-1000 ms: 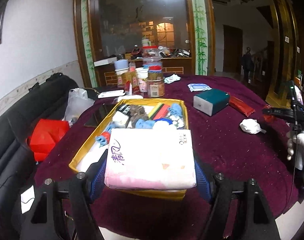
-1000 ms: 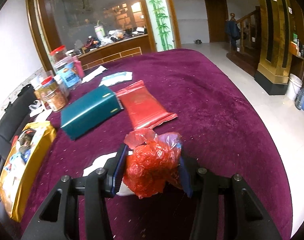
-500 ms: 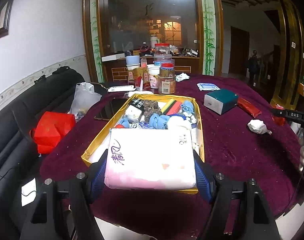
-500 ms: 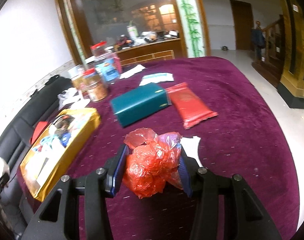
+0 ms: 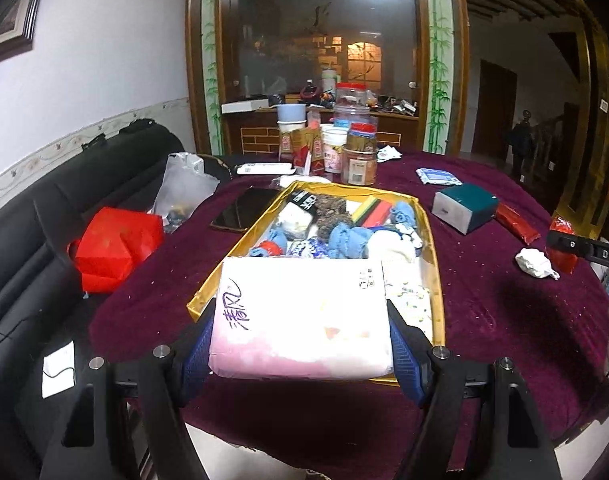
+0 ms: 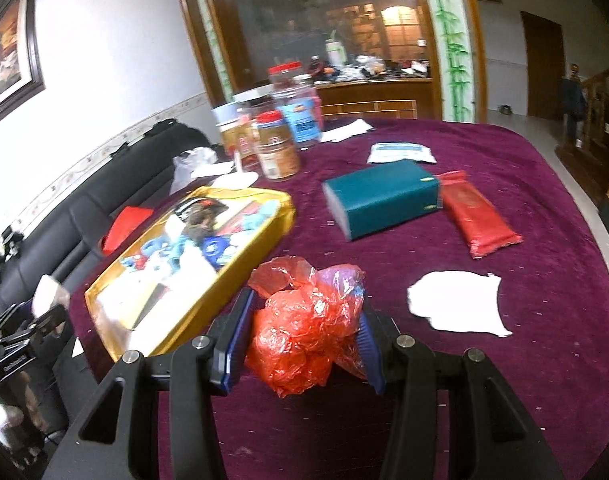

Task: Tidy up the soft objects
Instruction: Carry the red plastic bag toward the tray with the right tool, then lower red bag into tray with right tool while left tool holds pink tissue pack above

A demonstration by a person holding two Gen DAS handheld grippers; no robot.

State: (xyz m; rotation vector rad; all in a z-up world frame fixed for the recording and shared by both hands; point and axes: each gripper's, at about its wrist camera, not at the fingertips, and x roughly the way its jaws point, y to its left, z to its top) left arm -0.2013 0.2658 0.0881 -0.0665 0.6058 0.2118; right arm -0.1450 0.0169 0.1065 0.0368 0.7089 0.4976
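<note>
My left gripper (image 5: 300, 344) is shut on a white and pink tissue pack (image 5: 300, 316), held just above the near end of a yellow box (image 5: 434, 240) full of soft things such as blue socks. My right gripper (image 6: 300, 332) is shut on a crumpled red plastic bag (image 6: 304, 320), above the purple tablecloth, to the right of the yellow box (image 6: 260, 240). The right gripper and its red bag also show at the right edge of the left wrist view (image 5: 564, 244).
A teal box (image 6: 380, 196), a red packet (image 6: 476, 216), a white cloth (image 6: 456, 304) and a small blue-white packet (image 6: 400, 152) lie on the table. Jars (image 5: 360, 152) stand at the back. A black phone (image 5: 244, 208) and a black sofa with a red bag (image 5: 112, 244) lie left.
Both grippers have pulled back and risen with their loads. The right gripper has swung left, so the yellow box now lies closer in its view.
</note>
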